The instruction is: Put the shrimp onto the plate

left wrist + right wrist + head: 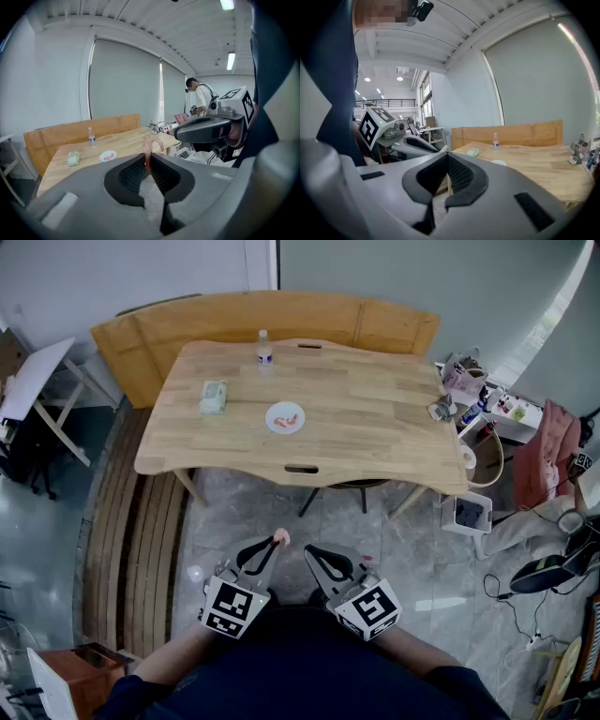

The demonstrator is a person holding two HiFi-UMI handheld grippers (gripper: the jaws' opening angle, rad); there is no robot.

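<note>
Pink and curled, the shrimp [147, 150] sticks up from the left gripper [147, 161], clamped between its ribbed dark pads [131, 174]. Just beside it, the right gripper [446, 157] has its jaws together on nothing. Well ahead of both, a round white plate [285, 417] lies on the pale wooden table [375, 418].

The person is wearing dark navy sleeves [131, 688]. The left gripper [275, 545] and right gripper [316, 555], both grey, are each carrying a white cube [234, 607] with black square markers behind the jaws; black ribbed pads [132, 173] are lining the jaws inside.
</note>
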